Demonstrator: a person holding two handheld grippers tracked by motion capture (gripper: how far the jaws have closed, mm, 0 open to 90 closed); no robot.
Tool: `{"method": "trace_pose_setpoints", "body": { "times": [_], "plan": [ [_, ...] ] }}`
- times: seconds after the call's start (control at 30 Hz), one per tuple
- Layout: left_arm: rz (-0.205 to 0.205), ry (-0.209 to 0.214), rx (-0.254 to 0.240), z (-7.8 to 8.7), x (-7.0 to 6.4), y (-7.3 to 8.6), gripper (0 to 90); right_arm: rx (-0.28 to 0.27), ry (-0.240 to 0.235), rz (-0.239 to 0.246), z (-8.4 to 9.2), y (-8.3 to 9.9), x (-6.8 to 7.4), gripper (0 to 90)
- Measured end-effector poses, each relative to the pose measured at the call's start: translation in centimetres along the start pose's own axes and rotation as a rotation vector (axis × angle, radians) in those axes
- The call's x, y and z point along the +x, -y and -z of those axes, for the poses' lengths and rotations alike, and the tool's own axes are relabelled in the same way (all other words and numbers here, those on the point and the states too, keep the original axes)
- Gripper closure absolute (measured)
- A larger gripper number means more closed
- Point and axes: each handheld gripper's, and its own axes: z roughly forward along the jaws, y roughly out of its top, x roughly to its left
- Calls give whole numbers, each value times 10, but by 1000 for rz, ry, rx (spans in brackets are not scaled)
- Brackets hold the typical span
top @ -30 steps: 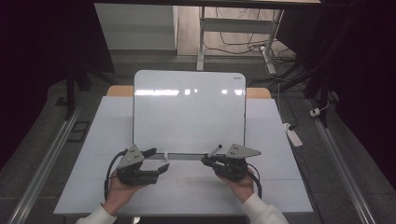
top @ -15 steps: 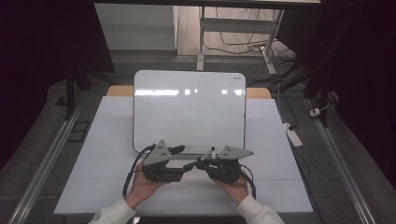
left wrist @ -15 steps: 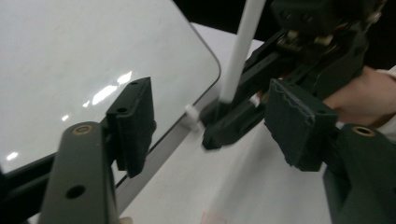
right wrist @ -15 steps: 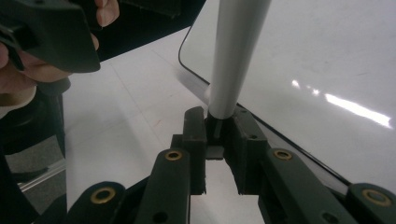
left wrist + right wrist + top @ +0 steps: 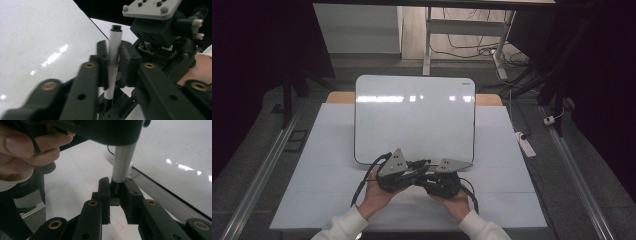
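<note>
You have both grippers brought together at the near edge of the whiteboard [image 5: 414, 117], low over the white table [image 5: 312, 165], and between them they hold one marker pen [image 5: 113, 53]. The left gripper [image 5: 113, 62] has its jaws closed on the white barrel of the marker; in the left gripper view the barrel stands upright between the pads, with a dark end at the top. The right gripper [image 5: 115, 191] has its jaws closed narrowly around the lower end of the same pen, where the silver-grey barrel meets a darker part. I think this darker part is the cap, but the view is too close to be sure.

In my judgement the step in hand is uncapping: one gripper keeps the body, the other takes the cap. The next move calls for a straight pull along the axis of the pen, the two grippers going apart without twisting sideways. Keep the left grip firm, because the barrel is smooth and can slip between the pads. Also keep the tip away from the table surface.

About containers: I see no box, cup or tray on the table. The whiteboard looks clean, with only light reflections on it.
</note>
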Motion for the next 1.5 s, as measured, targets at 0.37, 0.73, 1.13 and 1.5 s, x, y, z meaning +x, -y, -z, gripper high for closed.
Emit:
{"method": "trace_pose_setpoints", "body": {
  "times": [0.37, 0.73, 1.13, 1.5],
  "plan": [
    [31, -28, 9, 12, 12, 1, 813, -18, -43, -17, -2, -1, 1, 667],
    [225, -246, 37, 66, 80, 25, 812, -50, 130, 44, 35, -5, -18, 558],
    [345, -366, 103, 76, 123, 48, 811, 3, 303, 108, 89, 21, -40, 512],
    [354, -383, 163, 48, 151, 52, 808, 7, 369, 70, 121, 39, -53, 509]
  ]
}}
